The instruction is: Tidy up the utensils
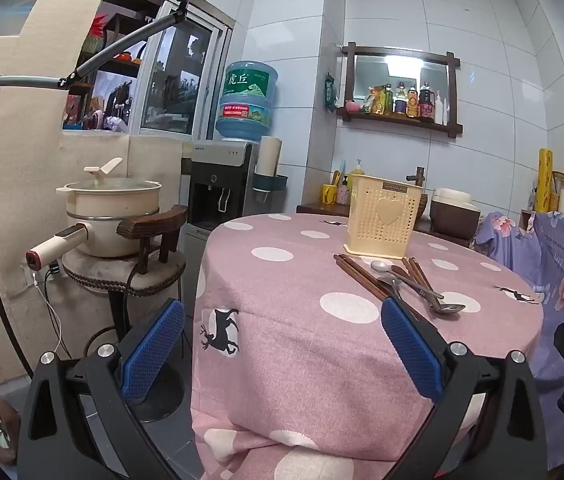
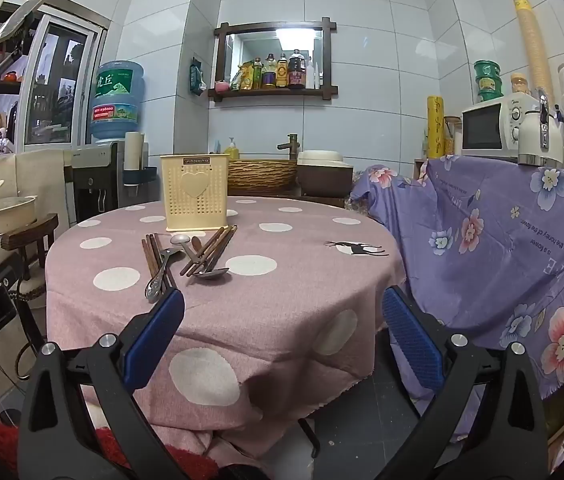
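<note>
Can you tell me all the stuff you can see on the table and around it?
utensil holder: one, cream, standing at the table's far side
chopsticks: several, brown, lying in front of the holder
spoons: three, silver, lying among the chopsticks
tablecloth: one, pink with white dots, over the round table
water bottle: one, blue, on the dispenser
microwave: one, white, at the right
pot: one, cream, on a stool
left gripper: open, blue fingers, empty
right gripper: open, blue fingers, empty
</note>
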